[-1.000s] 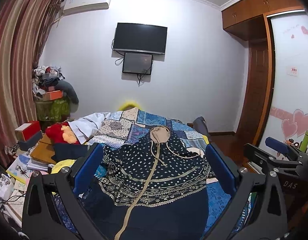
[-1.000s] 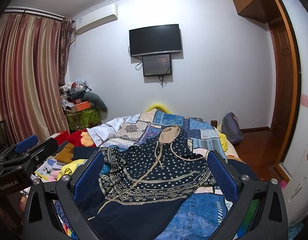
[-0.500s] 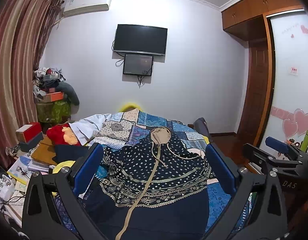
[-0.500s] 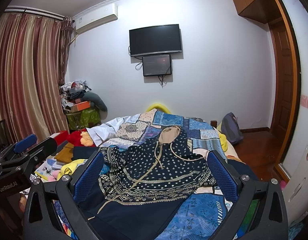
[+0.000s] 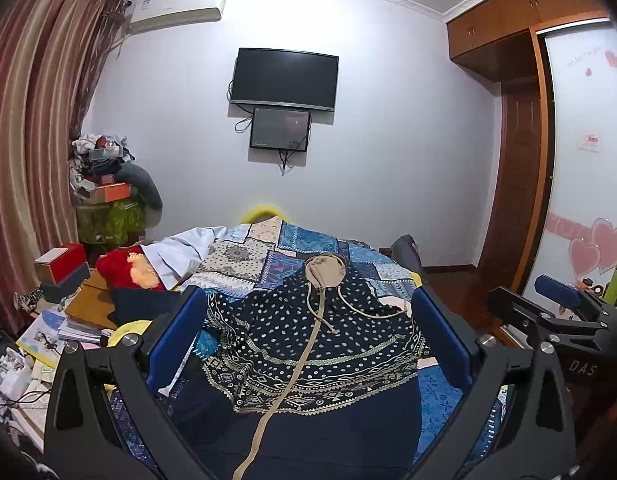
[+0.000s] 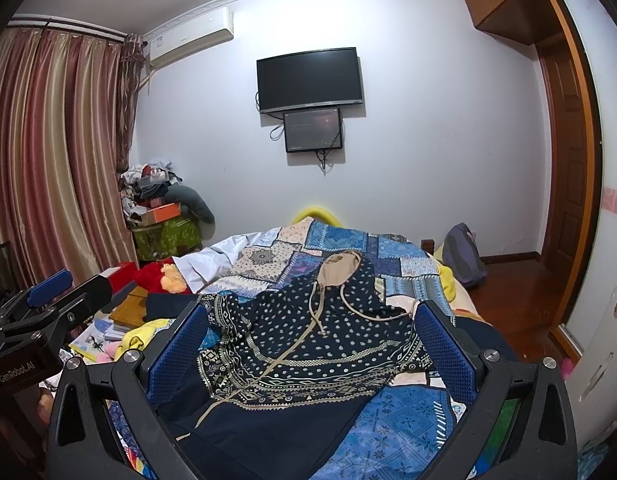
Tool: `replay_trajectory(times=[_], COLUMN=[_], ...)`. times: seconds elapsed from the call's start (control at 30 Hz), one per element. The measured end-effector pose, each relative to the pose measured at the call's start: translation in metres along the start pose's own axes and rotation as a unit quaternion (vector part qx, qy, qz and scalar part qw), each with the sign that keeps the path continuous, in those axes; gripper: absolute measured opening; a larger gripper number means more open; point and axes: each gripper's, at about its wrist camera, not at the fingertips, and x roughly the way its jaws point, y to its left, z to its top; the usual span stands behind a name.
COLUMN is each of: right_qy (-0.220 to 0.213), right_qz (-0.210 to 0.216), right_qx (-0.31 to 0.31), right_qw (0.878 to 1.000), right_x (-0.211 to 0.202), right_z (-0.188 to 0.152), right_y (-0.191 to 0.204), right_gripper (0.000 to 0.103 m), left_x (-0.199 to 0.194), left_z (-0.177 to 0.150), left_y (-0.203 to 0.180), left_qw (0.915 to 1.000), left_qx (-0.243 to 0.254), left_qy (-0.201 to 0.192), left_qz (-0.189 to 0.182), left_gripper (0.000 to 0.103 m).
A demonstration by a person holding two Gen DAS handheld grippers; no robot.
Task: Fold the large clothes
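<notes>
A dark patterned hoodie [image 5: 316, 344] lies flat on the bed [image 5: 248, 252] (hood at the far end); left gripper [image 5: 308, 340] and right gripper [image 6: 312, 344] hover above, jaws wide apart.

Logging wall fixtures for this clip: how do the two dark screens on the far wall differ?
The large black wall-mounted television is wide and sits higher; the smaller dark screen hangs directly beneath it, is more compact, and shows a faint reddish glow, with cables dangling. Both are wall-mounted and mostly dark.
</notes>
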Motion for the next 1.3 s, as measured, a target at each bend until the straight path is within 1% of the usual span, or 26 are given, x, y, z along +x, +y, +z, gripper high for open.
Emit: replay_trajectory(times=[0.33, 0.53, 0.63, 0.73, 0.8, 0.9, 0.97, 1.03, 1.1, 1.17, 1.2, 1.27, 1.3], right_qy=[0.006, 0.020, 0.034, 0.051, 0.065, 0.094, 0.111, 0.119, 0.125, 0.135, 0.141, 0.151, 0.160], right_qz=[-0.002, -0.003, 0.002, 0.002, 0.002, 0.001, -0.004, -0.011, -0.022, -0.032, -0.034, -0.030, -0.031], right_qx=[0.005, 0.012, 0.015, 0.012, 0.006, -0.007, -0.018, -0.035, -0.056, -0.074, -0.083, -0.092, -0.095], right_qw=[1.000, 1.000, 0.999, 0.999, 0.998, 0.996, 0.994, 0.992, 0.990, 0.988, 0.986, 0.984, 0.982], right_x=[0.003, 0.013, 0.030, 0.054, 0.075, 0.116, 0.144, 0.170, 0.197, 0.224, 0.238, 0.267, 0.284], right_z=[-0.003, -0.007, -0.008, -0.008, -0.008, -0.008, -0.007, -0.007, -0.007, -0.007, -0.007, -0.006, -0.007], right_y=[0.000, -0.006, -0.012, -0.017, -0.019, -0.024, -0.027, -0.027, -0.026, -0.025, -0.024, -0.025, -0.024], right_gripper=[0.103, 0.103, 0.103, 0.103, 0.103, 0.103, 0.103, 0.103, 0.103, 0.103, 0.103, 0.103, 0.103], left_x=[0.009, 0.027, 0.048, 0.078, 0.099, 0.139, 0.165, 0.195, 0.226, 0.254, 0.266, 0.292, 0.309], left_z=[-0.002, -0.007, -0.009, -0.011, -0.012, -0.016, -0.020, -0.026, -0.034, -0.044, -0.050, -0.064, -0.073], left_y=[0.003, 0.005, 0.012, 0.026, 0.039, 0.066, 0.087, 0.112, 0.137, 0.162, 0.173, 0.195, 0.207], left_qw=[0.9999, 0.9996, 0.9991, 0.9975, 0.9962, 0.9926, 0.9891, 0.9838, 0.9766, 0.9679, 0.9633, 0.9529, 0.9461], left_qx=[-0.003, 0.001, 0.002, 0.004, 0.002, -0.009, -0.022, -0.039, -0.068, -0.099, -0.110, -0.134, -0.145], left_qy=[0.011, 0.027, 0.038, 0.060, 0.073, 0.103, 0.123, 0.152, 0.186, 0.214, 0.225, 0.248, 0.264], left_qz=[0.002, 0.008, 0.019, 0.036, 0.047, 0.063, 0.078, 0.087, 0.084, 0.089, 0.097, 0.112, 0.121], left_gripper=[0.103, 0.103, 0.103, 0.103, 0.103, 0.103, 0.103, 0.103, 0.103, 0.103, 0.103, 0.103, 0.103])
